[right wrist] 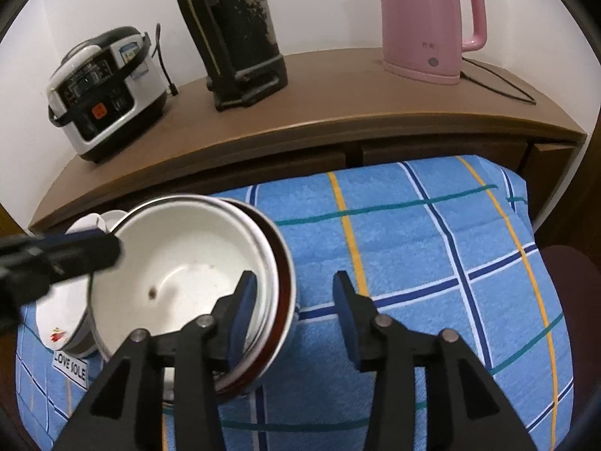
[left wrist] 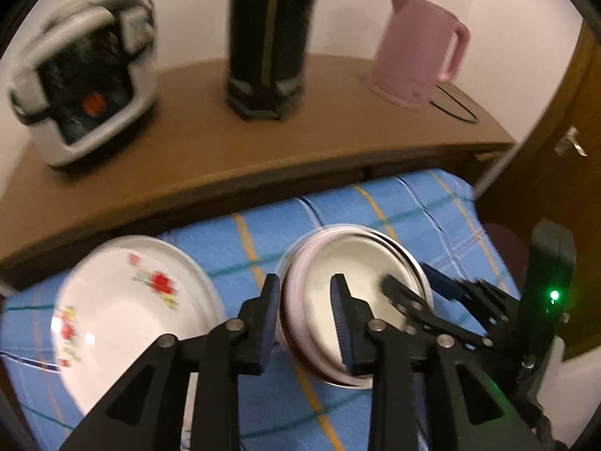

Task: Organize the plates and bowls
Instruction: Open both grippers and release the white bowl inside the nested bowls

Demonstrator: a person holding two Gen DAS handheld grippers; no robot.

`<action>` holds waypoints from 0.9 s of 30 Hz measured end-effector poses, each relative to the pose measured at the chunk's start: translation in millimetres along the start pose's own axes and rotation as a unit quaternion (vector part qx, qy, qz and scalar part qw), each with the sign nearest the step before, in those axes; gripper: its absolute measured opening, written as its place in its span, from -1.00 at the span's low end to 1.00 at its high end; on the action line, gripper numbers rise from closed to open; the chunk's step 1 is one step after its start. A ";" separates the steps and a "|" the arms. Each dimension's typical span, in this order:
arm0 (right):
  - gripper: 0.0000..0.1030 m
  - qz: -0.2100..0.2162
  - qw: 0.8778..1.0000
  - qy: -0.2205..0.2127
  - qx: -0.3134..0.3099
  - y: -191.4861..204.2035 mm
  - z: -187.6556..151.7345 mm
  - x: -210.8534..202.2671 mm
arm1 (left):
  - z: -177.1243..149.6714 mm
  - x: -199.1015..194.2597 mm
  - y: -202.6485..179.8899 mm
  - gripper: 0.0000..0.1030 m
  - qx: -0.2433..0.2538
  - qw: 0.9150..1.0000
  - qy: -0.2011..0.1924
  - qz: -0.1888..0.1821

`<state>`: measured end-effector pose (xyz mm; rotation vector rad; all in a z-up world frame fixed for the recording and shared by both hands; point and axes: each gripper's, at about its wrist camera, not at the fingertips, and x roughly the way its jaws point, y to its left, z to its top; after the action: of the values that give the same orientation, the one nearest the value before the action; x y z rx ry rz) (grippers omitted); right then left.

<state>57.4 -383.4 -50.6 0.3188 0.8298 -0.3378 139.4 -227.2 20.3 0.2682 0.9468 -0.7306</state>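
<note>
A stack of white bowls with a dark-rimmed bowl at the bottom (left wrist: 338,282) (right wrist: 180,278) sits on a blue plaid cloth (left wrist: 413,210) (right wrist: 432,263). My left gripper (left wrist: 306,302) straddles the stack's near-left rim, one finger outside and one inside, with the jaws still apart. My right gripper (right wrist: 296,300) is open with its left finger (right wrist: 244,300) inside the right rim and its right finger over the cloth. It also shows in the left wrist view (left wrist: 413,289). A white floral plate (left wrist: 124,308) (right wrist: 64,315) lies left of the stack.
A brown wooden counter (left wrist: 263,150) (right wrist: 338,112) behind the cloth holds a rice cooker (left wrist: 82,82) (right wrist: 105,94), a tall dark thermos (left wrist: 270,37) (right wrist: 233,30) and a pink kettle (left wrist: 417,49) (right wrist: 424,18). A wooden door (left wrist: 556,131) stands at the right.
</note>
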 end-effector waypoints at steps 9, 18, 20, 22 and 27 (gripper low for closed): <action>-0.13 0.030 0.999 -0.017 0.016 -2.7 -0.6 -2.7 | -4.2 -5.9 6.0 -0.35 -0.019 0.999 -0.038 -0.005; 0.32 0.013 0.992 -0.123 0.023 0.7 -4.8 -57.8 | -34.3 -15.3 19.9 -0.34 -0.057 0.991 -0.098 0.069; 0.48 0.013 0.991 -0.135 0.023 1.8 -9.1 -68.6 | -39.8 -14.9 19.7 -0.34 -0.061 0.991 -0.096 0.072; 0.48 0.008 0.989 -0.144 0.017 5.5 -16.1 -77.9 | -46.2 -15.1 18.2 -0.34 -0.065 0.991 -0.094 0.069; 0.48 0.014 0.989 -0.145 0.013 10.7 -30.6 -90.0 | -58.6 -20.6 8.8 -0.34 -0.053 0.991 -0.098 0.080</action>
<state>-14.9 -346.6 -0.1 0.2969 0.5349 -0.3593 100.1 -181.5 2.6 0.1739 0.7656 -0.5466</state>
